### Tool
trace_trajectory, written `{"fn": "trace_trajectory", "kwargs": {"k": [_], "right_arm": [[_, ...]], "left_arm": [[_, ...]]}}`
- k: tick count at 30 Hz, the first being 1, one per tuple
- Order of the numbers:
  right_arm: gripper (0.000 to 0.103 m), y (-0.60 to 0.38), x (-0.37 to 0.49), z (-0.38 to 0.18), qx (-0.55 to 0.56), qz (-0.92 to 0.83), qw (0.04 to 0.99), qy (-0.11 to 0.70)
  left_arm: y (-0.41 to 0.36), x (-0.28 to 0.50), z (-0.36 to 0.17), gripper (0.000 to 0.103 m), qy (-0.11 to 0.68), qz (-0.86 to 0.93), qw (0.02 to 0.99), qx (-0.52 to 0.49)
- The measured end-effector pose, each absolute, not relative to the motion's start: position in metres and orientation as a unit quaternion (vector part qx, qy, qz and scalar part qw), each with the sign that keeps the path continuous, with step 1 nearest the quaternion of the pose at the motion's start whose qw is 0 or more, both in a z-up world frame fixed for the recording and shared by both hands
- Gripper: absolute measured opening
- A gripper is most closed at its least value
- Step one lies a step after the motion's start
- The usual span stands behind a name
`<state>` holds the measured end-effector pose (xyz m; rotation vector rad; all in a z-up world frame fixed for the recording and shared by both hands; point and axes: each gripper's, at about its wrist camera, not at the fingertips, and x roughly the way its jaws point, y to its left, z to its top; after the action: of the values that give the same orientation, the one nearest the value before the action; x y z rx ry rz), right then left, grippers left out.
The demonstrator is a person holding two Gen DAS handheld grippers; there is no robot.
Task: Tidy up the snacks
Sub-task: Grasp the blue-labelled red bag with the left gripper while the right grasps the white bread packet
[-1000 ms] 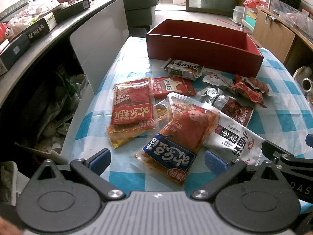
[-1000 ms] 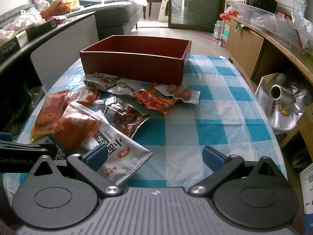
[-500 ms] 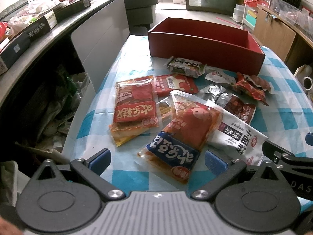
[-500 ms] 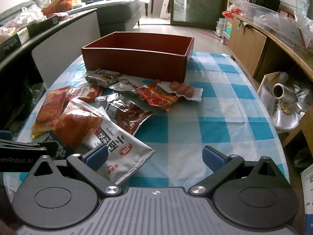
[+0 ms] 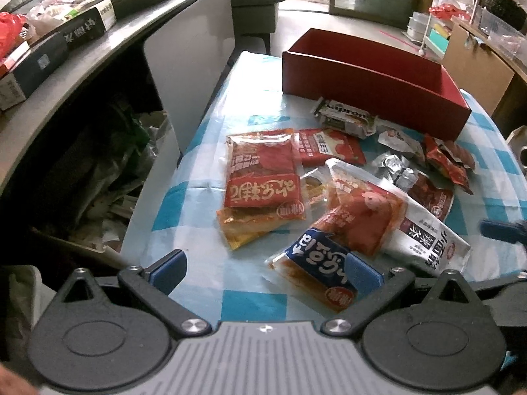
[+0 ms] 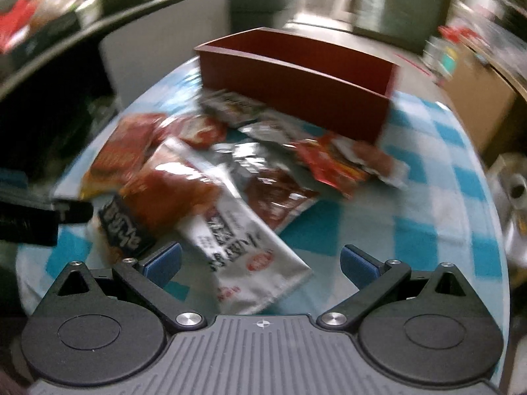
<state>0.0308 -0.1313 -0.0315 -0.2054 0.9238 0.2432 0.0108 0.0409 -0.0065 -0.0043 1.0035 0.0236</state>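
Several snack packets lie loose on the blue-checked tablecloth in front of an empty red box. Nearest me are a blue-and-orange packet, a red packet and a white-and-silver packet. My left gripper is open just above the near table edge, its right finger over the blue-and-orange packet's corner. The right wrist view is motion-blurred: my right gripper is open over the white-and-silver packet, with the red box behind.
A grey curved counter with boxes and bags runs along the left, with dark clutter beneath it. A wooden cabinet and shelving stand at the right. A foil roll sits off the table's right edge.
Both grippers have swung left and closer to the packets. The right view is now blurred from quick motion. Neither gripper has taken hold of anything.
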Motion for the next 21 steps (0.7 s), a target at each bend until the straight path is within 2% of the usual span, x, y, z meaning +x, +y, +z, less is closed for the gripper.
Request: {"fn": "trace_trajectory", "kwargs": {"k": [7,11,16,17,18,21], "right_arm": [[0.101,-0.101,0.052,-0.059,-0.183,0.158,0.849,0.470],[0.103,-0.120,0.068,-0.063,-0.104,0.167,0.841,0.505],[0.103,-0.116,0.073,-0.064,-0.149,0.190,0.820,0.518],[0.094,-0.116,0.074,-0.060,-0.155,0.188,0.818,0.521],[0.076,-0.118,0.075,-0.053,-0.151,0.185,0.825,0.513],[0.068,-0.124,0.077,-0.046,-0.137,0.187,0.829,0.508]], "left_arm": [[0.048,0.016,-0.005,0.099,0.487,-0.005,0.873,-0.015],[0.054,0.018,-0.002,0.099,0.490,-0.017,0.871,-0.037],[0.056,0.017,-0.001,0.099,0.494,-0.028,0.868,-0.042],[0.056,0.017,-0.001,0.099,0.494,-0.029,0.868,-0.043],[0.056,0.017,-0.001,0.099,0.494,-0.030,0.868,-0.042],[0.054,0.018,-0.003,0.099,0.496,-0.027,0.867,-0.035]]}}
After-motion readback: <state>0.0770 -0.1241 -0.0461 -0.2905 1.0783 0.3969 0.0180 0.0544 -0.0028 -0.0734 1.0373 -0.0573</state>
